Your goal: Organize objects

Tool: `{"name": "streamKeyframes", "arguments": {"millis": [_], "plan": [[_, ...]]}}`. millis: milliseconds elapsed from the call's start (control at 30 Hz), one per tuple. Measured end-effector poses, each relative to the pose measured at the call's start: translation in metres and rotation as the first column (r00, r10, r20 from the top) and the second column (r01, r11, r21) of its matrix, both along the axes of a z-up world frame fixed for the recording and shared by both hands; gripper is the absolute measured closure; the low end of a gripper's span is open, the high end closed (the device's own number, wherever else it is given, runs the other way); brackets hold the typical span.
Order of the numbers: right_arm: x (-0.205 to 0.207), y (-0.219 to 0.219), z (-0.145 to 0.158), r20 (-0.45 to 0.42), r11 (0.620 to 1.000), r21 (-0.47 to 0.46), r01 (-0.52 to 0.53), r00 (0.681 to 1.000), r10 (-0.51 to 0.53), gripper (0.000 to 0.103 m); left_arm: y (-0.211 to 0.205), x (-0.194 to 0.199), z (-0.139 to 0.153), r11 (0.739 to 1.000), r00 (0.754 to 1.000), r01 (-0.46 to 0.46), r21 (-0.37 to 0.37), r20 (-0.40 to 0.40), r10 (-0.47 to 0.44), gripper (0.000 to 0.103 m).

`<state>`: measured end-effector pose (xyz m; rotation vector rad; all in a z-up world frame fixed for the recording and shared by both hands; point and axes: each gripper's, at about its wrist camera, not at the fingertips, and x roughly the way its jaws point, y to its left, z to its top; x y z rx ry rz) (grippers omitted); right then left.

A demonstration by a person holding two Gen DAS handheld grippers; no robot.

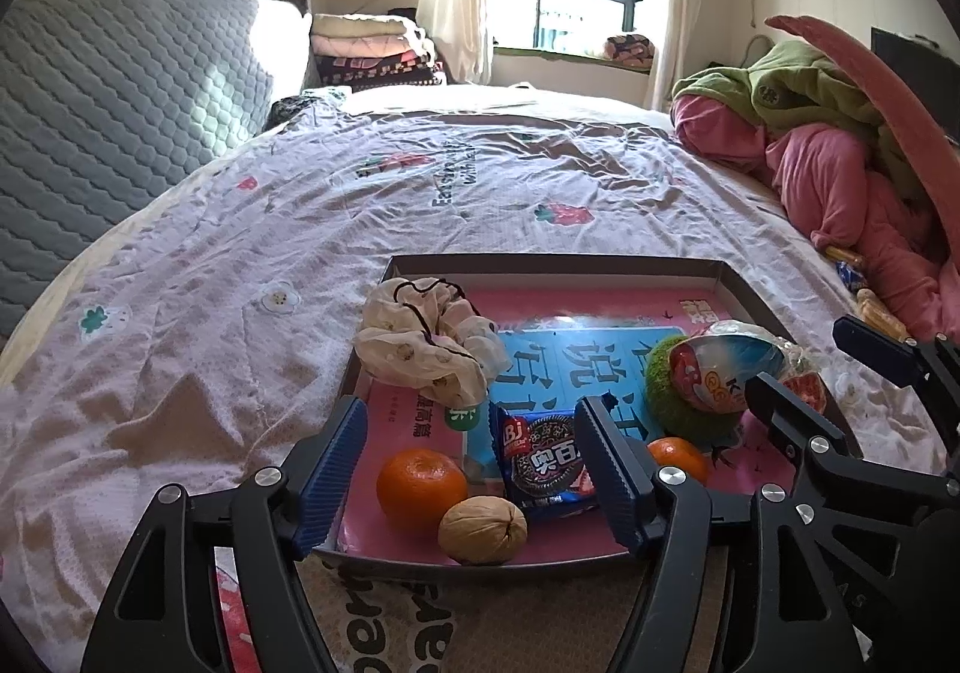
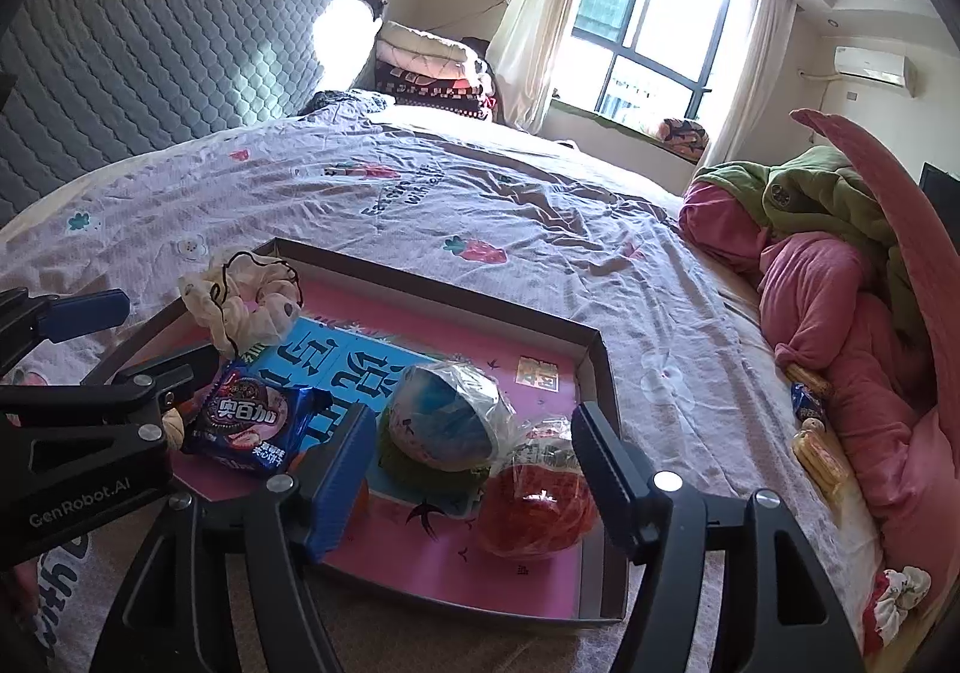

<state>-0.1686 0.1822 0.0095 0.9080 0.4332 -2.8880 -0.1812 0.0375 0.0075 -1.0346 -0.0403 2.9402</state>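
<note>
A shallow box tray (image 1: 552, 262) with a pink floor lies on the bed. In it are a cream scrunchie (image 1: 420, 349), an orange (image 1: 420, 487), a walnut (image 1: 483, 529), a blue cookie packet (image 1: 546, 463), a second orange (image 1: 678, 457) and a wrapped toy egg (image 1: 720, 367) on a green ball (image 1: 678, 403). My left gripper (image 1: 474, 472) is open above the tray's near edge; no pad touches the orange, walnut or packet. My right gripper (image 2: 474, 472) is open over the toy egg (image 2: 444, 415) and a red wrapped snack (image 2: 537, 505), touching neither.
Pink and green clothes (image 1: 828, 163) are heaped along the bed's right side, with snack packets (image 2: 816, 445) and another scrunchie (image 2: 900, 589) at their foot. A grey quilted headboard (image 1: 120, 91) stands left, folded blankets (image 1: 372, 49) behind. Wrinkled sheet (image 1: 450, 181) stretches beyond the tray.
</note>
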Motion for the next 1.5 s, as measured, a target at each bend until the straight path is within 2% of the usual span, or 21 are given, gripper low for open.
{"name": "streamKeyframes", "arguments": {"millis": [167, 700, 900, 1133, 1500], "plan": [[0.003, 0.002, 0.005, -0.011, 1.0, -0.02, 0.004, 1.0, -0.004, 0.035, -0.001, 0.007, 0.005, 1.0, 1.0, -0.007, -0.011, -0.014, 0.007, 0.029], [0.032, 0.015, 0.023, -0.037, 0.986, -0.164, -0.012, 0.999, 0.006, 0.019, -0.006, 0.04, 0.014, 1.0, 0.999, -0.026, -0.015, -0.04, 0.026, 0.025], [0.043, 0.015, 0.019, -0.033, 0.988, -0.156, -0.016, 0.999, 0.011, 0.018, -0.008, 0.053, 0.014, 0.999, 0.998, -0.029, -0.025, -0.048, 0.027, 0.025], [0.052, 0.018, 0.013, -0.012, 0.985, -0.174, -0.012, 1.0, 0.01, 0.018, -0.006, 0.062, 0.002, 0.997, 0.999, -0.052, -0.053, 0.003, 0.052, 0.025], [0.07, 0.02, -0.001, 0.015, 0.982, -0.189, 0.013, 1.0, -0.01, 0.018, 0.001, 0.079, -0.008, 0.995, 0.998, -0.064, -0.08, 0.02, 0.066, 0.025]]}}
